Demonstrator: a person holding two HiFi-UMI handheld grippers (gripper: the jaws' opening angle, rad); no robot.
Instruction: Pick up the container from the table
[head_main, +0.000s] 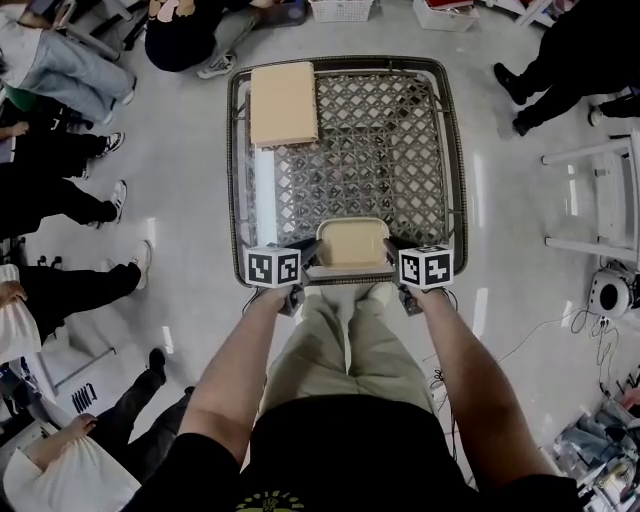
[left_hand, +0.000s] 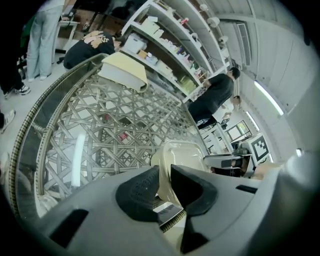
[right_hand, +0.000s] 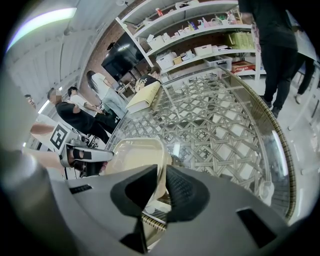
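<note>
The container is a shallow beige plastic tray at the near edge of the lattice table. My left gripper sits at its left rim and my right gripper at its right rim. In the left gripper view the container's thin wall stands between the pads of the left gripper, which press on it. In the right gripper view the rim of the container is likewise pinched in the right gripper. Each gripper shows in the other's view across the container.
A flat tan box lies at the table's far left corner. Several people sit or stand on the left and far sides. A white frame stands to the right, and stocked shelves lie beyond the table.
</note>
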